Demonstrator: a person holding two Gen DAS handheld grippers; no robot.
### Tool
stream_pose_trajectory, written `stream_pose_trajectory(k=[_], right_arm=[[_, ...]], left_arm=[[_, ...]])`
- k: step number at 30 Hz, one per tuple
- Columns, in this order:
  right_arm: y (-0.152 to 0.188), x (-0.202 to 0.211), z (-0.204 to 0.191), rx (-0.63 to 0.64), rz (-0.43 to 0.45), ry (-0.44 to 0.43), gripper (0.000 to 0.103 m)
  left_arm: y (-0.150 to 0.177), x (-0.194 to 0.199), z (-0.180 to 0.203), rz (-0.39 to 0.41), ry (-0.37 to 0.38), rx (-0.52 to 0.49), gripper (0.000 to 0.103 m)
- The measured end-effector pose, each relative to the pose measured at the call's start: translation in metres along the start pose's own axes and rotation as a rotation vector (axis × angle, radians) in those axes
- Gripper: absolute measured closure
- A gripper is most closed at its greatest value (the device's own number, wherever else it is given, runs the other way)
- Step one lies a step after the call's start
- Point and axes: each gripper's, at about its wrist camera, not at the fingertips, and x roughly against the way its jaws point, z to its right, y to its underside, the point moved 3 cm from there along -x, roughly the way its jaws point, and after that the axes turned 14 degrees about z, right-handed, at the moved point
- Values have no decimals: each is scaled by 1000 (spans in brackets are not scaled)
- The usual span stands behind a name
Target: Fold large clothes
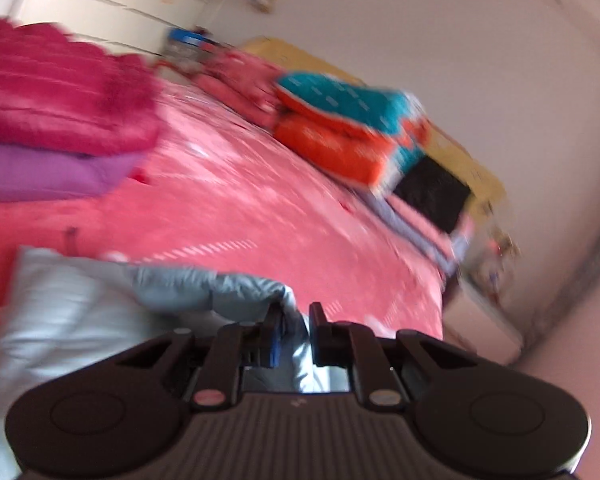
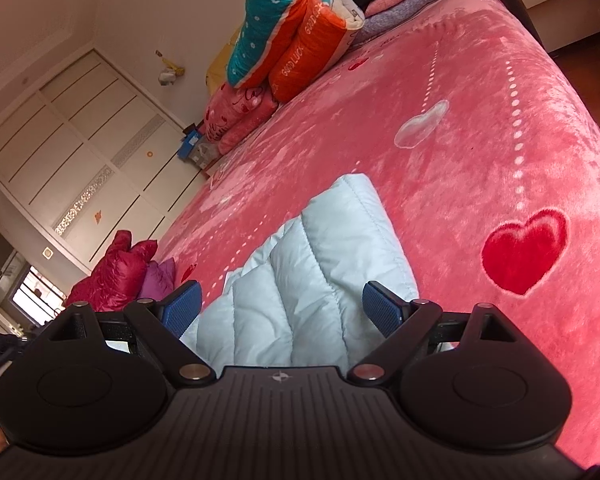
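Observation:
A pale blue quilted jacket point(image 2: 300, 280) lies on the pink bed cover point(image 2: 480, 140). In the left wrist view, which is blurred, my left gripper point(image 1: 296, 324) is shut on a fold of the pale blue jacket point(image 1: 100, 312), and the cloth runs off to the left and down under the gripper. In the right wrist view my right gripper point(image 2: 282, 304) stands open just above the jacket, with a blue pad point(image 2: 184, 306) on either side of the cloth and not pressing on it.
A dark pink jacket point(image 1: 60, 96) lies on a purple garment point(image 1: 52, 172) at the left of the bed. Folded orange and teal quilts point(image 2: 300, 24) and pink bedding point(image 2: 236, 120) are stacked at the head. White wardrobe doors point(image 2: 80, 152) stand beyond.

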Motion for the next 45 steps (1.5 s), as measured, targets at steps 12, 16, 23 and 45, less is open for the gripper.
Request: stream_pose_trajectory(k=[12,16,23,45], right_arm=[[-20,9,22,-81,62,33,0],[-23,10,28,-111,70,32,0],[-28,14,52,-317,75,-22,0],[-40,20,57,-238,62,-17,0]], left_arm=[[60,-28,72,-187,252,-227,38],[48,-1,49,-177,207,-175,34],[39,51,-20,-154,-7,-131,32],[62,55,50,-215,329,-135,17]])
